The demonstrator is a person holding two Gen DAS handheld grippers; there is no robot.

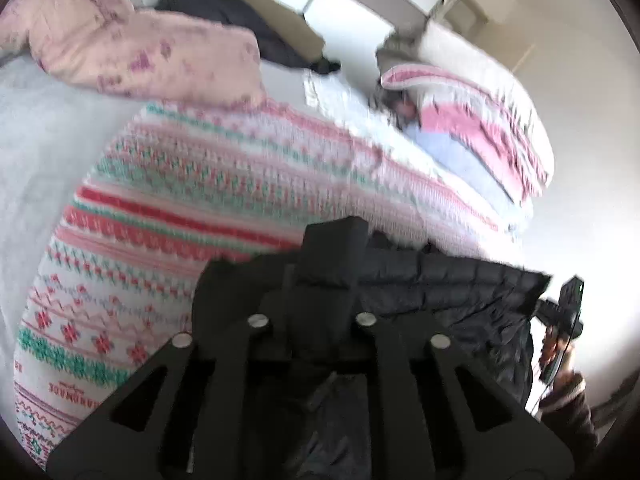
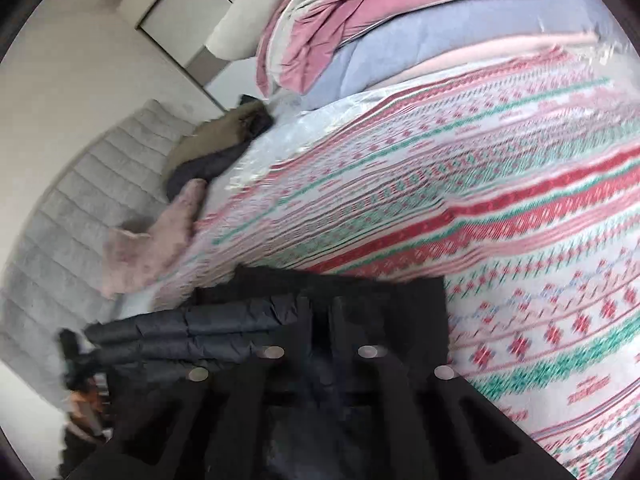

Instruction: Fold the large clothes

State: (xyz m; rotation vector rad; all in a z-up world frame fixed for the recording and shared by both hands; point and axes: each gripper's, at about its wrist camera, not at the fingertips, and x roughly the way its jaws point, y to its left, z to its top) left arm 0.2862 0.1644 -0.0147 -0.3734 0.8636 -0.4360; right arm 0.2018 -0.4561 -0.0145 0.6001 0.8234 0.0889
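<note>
A black quilted jacket [image 1: 452, 292] hangs stretched between my two grippers above a bed covered with a red, green and white patterned blanket [image 1: 208, 184]. My left gripper [image 1: 330, 252] is shut on one edge of the jacket. In the left wrist view the right gripper [image 1: 564, 312] shows at the jacket's far corner. In the right wrist view my right gripper [image 2: 320, 300] is shut on the jacket [image 2: 208, 332], and the left gripper [image 2: 74, 356] shows at its far end. The patterned blanket [image 2: 480, 208] lies below.
A pink floral quilt [image 1: 132, 44] and a dark garment [image 1: 240, 20] lie at the bed's far side. A pink and blue pile of bedding [image 1: 472, 132] sits at the right. A grey padded headboard [image 2: 80, 200] and a wardrobe [image 2: 180, 4] stand beyond.
</note>
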